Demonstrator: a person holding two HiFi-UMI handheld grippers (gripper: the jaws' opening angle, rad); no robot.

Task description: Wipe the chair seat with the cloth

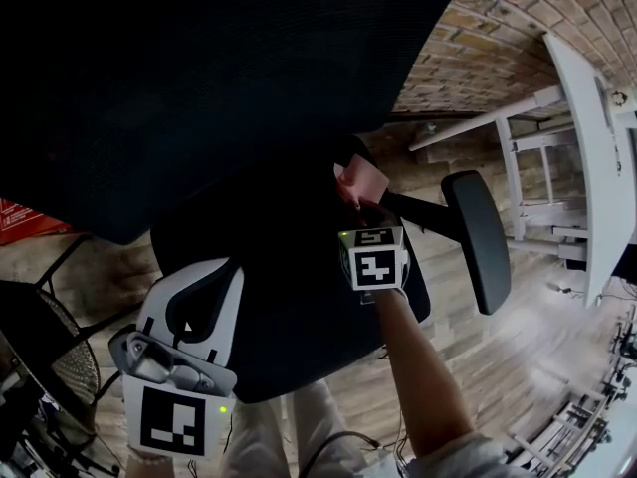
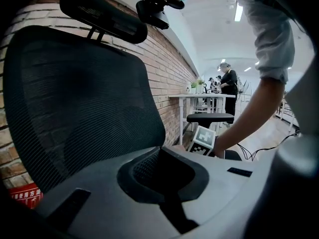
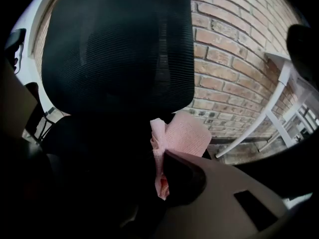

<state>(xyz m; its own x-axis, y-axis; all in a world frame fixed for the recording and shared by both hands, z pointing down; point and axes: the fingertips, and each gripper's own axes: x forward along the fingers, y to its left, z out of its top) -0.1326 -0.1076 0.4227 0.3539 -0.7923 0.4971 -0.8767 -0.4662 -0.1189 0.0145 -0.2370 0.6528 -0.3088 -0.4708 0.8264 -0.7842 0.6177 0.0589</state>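
Note:
The black office chair fills the head view, its mesh back on top and its seat below. My right gripper reaches over the seat's far right part, shut on a crumpled pink cloth. In the right gripper view the cloth sticks up out of the gripper, in front of the mesh back. My left gripper hovers at the seat's near left edge, shut and holding nothing. It faces the chair back, with the right gripper's marker cube beyond.
A black armrest juts out right of the seat. A white desk stands at the far right against the brick wall. A dark wire frame sits at the lower left, cables lie on the wooden floor, and a person stands far off.

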